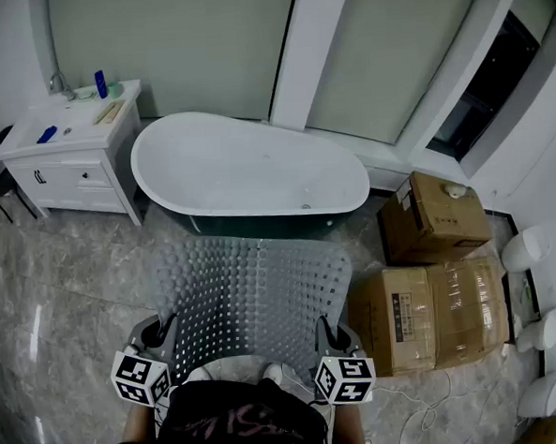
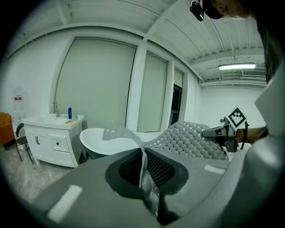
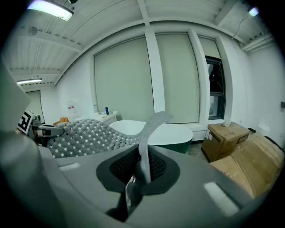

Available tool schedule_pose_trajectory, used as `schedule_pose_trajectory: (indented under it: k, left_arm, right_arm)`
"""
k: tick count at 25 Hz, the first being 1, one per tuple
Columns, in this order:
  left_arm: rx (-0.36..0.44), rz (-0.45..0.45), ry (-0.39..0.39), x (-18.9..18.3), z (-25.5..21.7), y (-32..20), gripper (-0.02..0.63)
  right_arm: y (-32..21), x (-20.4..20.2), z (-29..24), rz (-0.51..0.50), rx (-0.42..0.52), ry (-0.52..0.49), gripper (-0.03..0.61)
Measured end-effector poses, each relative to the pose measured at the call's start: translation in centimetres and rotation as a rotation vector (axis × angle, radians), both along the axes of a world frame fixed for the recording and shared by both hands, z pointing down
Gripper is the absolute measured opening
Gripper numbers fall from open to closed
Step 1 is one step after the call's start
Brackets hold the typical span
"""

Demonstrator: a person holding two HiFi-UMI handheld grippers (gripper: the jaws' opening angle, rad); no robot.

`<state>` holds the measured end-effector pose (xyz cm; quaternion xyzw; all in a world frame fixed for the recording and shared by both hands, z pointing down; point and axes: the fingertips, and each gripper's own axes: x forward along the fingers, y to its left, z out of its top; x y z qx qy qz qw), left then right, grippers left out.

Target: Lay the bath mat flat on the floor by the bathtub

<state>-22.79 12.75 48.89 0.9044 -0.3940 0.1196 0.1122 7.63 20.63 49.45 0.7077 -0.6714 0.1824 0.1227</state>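
Observation:
A grey bath mat (image 1: 250, 298) covered in round bumps and holes hangs spread between my two grippers, above the floor in front of the bathtub (image 1: 247, 176). My left gripper (image 1: 165, 334) is shut on the mat's near left corner, and my right gripper (image 1: 324, 334) is shut on its near right corner. In the left gripper view the mat's edge (image 2: 143, 165) stands pinched between the jaws. The right gripper view shows the same: a strip of mat (image 3: 144, 153) clamped between the jaws, the rest of the mat (image 3: 89, 136) stretching off to the left.
A white vanity with a sink (image 1: 72, 149) stands left of the tub. Cardboard boxes (image 1: 425, 315) are stacked on the floor to the right. White fixtures (image 1: 538, 327) line the right wall. A cable (image 1: 430, 406) lies on the marble floor.

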Motion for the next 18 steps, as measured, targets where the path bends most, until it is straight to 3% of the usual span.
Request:
schedule_pose_trajectory:
  k: [18]
  left_arm:
    - [-0.018,0.015,0.001,-1.1,0.6,0.9,0.016]
  right_arm:
    - [0.3,-2.1,0.3,-0.022,-0.001,-0.001,0.044]
